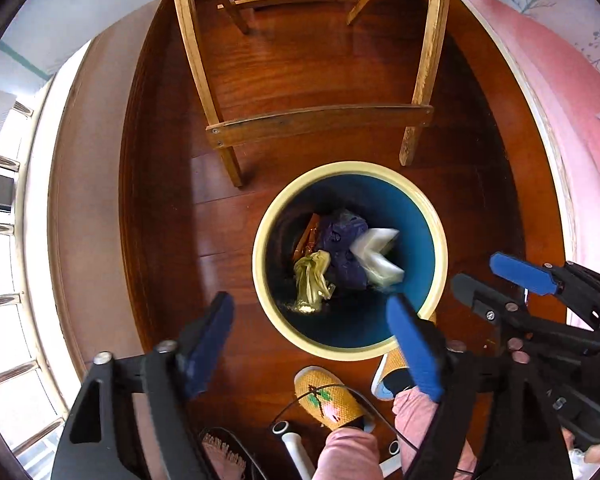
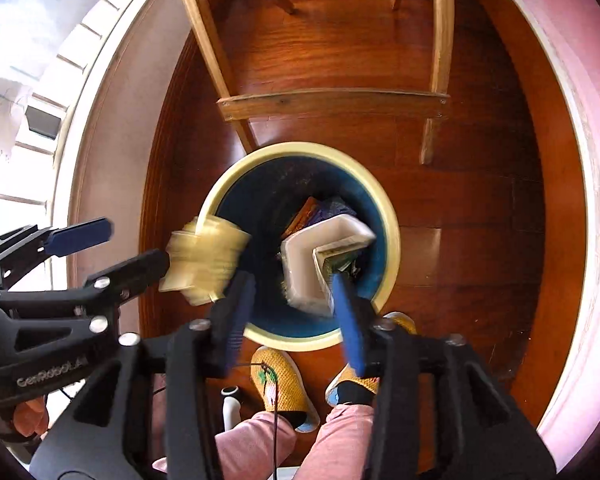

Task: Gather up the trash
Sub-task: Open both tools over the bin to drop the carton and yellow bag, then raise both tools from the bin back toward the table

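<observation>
A round bin with a cream rim [image 1: 340,168] and a blue inside stands on the wooden floor below both grippers. My left gripper [image 1: 312,344] is open above its near edge with nothing between the pads. A crumpled pale yellow wrapper [image 1: 312,280], motion-blurred, hangs free just past the left gripper's fingertips [image 2: 152,264]. My right gripper [image 2: 292,320] is open over the bin [image 2: 300,148]. A bent white foam piece [image 2: 320,256], blurred, is loose below it, and no pad presses on it. A purple bag [image 1: 344,252] and a brown wrapper lie deeper in the bin.
A wooden chair's legs and crossbar [image 1: 320,120] stand just behind the bin. The person's feet in yellow slippers [image 1: 324,396] and pink trouser legs are at its near side. Pink bedding [image 1: 572,160] runs along the right, and a bright window with rails is on the left.
</observation>
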A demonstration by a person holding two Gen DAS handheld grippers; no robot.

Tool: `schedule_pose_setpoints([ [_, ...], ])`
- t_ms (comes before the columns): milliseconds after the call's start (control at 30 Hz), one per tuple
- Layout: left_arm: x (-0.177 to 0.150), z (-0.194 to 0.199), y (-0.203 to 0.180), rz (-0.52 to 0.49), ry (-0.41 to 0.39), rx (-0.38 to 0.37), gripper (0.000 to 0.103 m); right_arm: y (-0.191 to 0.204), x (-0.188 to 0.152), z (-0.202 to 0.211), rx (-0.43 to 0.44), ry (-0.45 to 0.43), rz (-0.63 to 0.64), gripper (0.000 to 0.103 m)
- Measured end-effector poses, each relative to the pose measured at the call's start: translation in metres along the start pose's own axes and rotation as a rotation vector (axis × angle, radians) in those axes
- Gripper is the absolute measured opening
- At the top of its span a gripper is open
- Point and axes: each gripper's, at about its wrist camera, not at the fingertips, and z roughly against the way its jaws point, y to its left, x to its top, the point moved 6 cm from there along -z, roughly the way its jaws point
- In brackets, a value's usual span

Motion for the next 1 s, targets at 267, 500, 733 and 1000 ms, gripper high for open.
schedule_pose_setpoints([
  [267, 0.003, 0.036, -0.009, -0.023, -0.055, -0.007, 0.088, -0.010, 0.003, 0.028, 0.000, -0.042, -0.070, 0.045],
  [500, 0.007, 0.097, -0.015, -0.011, -0.091, -0.008, 0.095, -0.007, 0.009, 0.074, -0.012, -0.076, -0.109, 0.045],
  [733, 0.012, 0.172, -0.007, 0.033, -0.119, -0.023, 0.096, 0.002, 0.014, 0.138, -0.034, -0.094, -0.115, 0.045],
  [1000, 0.012, 0.285, 0.008, 0.044, -0.224, -0.003, 0.096, 0.030, 0.019, 0.232, 0.006, -0.148, -0.102, 0.045],
])
